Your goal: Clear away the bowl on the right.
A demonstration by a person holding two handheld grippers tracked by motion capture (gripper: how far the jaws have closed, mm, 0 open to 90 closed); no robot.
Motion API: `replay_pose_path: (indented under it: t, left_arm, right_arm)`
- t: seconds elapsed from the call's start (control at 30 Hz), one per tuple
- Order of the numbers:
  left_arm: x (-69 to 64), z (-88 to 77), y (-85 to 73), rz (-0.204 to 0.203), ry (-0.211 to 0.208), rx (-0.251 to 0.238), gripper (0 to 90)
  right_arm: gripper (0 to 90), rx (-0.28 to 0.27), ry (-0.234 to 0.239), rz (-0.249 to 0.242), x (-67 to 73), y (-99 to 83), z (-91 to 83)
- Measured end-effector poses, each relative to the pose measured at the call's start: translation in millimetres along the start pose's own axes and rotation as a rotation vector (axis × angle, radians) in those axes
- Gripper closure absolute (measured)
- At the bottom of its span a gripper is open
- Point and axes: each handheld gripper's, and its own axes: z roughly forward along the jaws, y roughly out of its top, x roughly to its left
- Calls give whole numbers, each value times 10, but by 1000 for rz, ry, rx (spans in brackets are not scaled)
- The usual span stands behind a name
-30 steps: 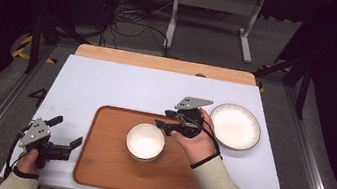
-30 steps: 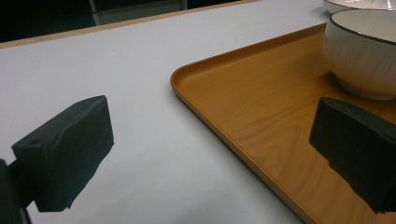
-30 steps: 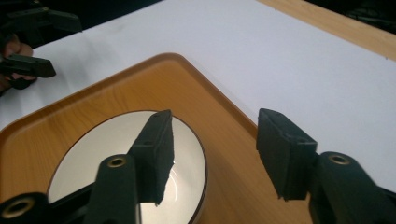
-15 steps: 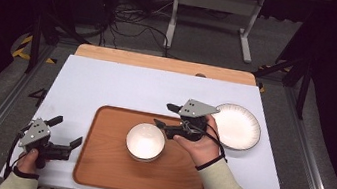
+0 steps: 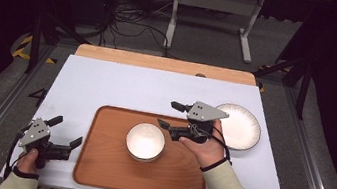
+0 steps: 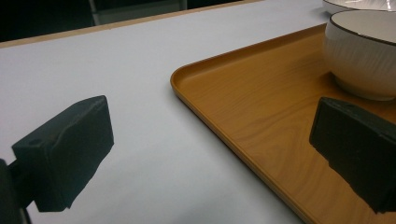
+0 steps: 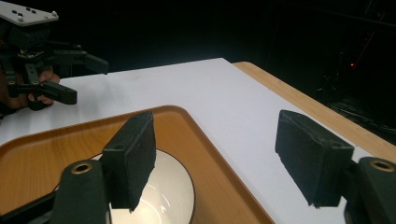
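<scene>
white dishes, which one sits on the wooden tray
The deep white ribbed bowl sits on the brown wooden tray. The flat white plate lies off it, on the white table top to the right.

The table (image 5: 107,85) has a white top with a wooden strip along its far edge. A brown wooden tray (image 5: 105,166) lies on it, and a white plate (image 5: 244,131) rests just beside the tray.

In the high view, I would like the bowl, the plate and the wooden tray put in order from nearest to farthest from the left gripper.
From the left gripper, at the table's near left corner:
1. wooden tray: its left edge lies just to the right of the jaws.
2. bowl: on the tray, near its middle.
3. plate: on the white table surface, past the tray's far right corner.
</scene>
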Motion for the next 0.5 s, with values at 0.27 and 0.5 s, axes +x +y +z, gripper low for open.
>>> replay_pose_path:
  t: [0.27,0.5]
  left_arm:
    - [-1,0,0,0,0,0,5]
    - [-1,0,0,0,0,0,4]
  right_arm:
    - [279,-2,-22,8,-61,-42,-181]
    - [296,-9,-43,26,-117,-100,-373]
